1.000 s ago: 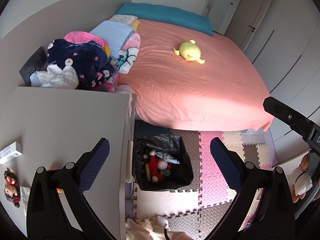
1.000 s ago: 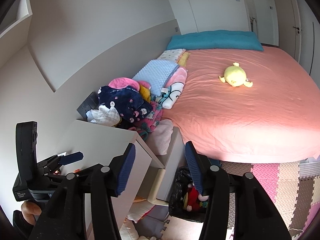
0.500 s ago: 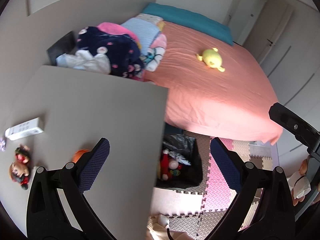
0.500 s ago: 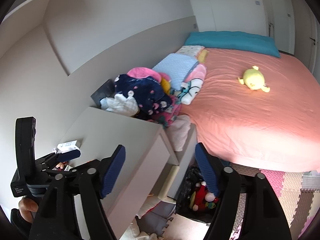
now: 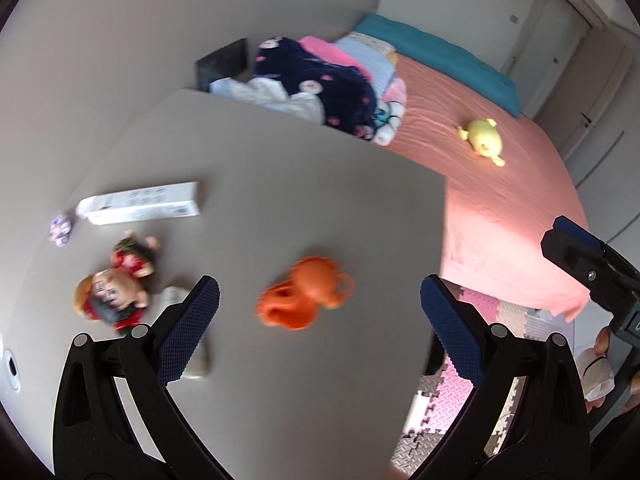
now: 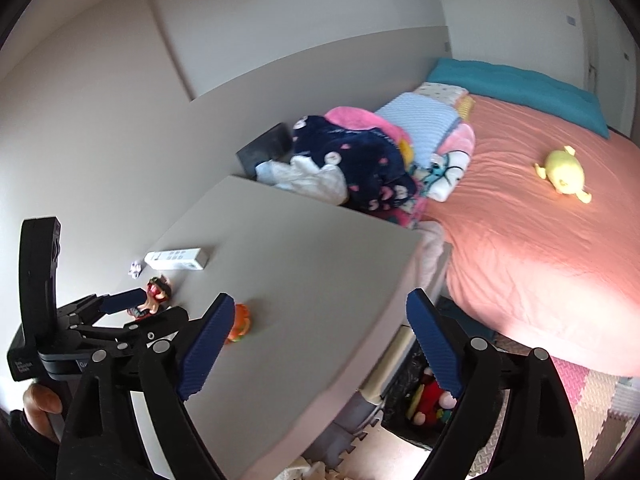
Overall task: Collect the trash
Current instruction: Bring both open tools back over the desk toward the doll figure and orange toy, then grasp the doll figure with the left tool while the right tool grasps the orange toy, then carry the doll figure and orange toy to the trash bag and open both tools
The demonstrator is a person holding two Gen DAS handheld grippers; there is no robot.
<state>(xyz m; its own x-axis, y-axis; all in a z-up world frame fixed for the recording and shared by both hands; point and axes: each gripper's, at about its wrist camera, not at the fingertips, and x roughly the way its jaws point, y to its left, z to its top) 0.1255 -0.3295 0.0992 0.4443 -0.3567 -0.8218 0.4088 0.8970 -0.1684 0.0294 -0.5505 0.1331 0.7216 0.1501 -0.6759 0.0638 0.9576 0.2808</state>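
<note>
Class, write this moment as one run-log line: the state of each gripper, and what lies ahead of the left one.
left gripper: open, empty | right gripper: open, empty, just opening | ahead of left: orange toy on grey tabletop

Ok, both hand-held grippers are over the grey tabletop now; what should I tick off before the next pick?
1. Left hand-held gripper open and empty: ok.
2. Right hand-held gripper open and empty, jaws just widened: ok.
3. Orange toy lies between the left jaws' line, untouched: ok.
4. Nothing crowding the orange toy; doll and white box lie apart: ok.
5. Black-lined bin beside the tabletop, open: ok.
6. Orange toy's shape for grasp: cannot tell, blurred.
</note>
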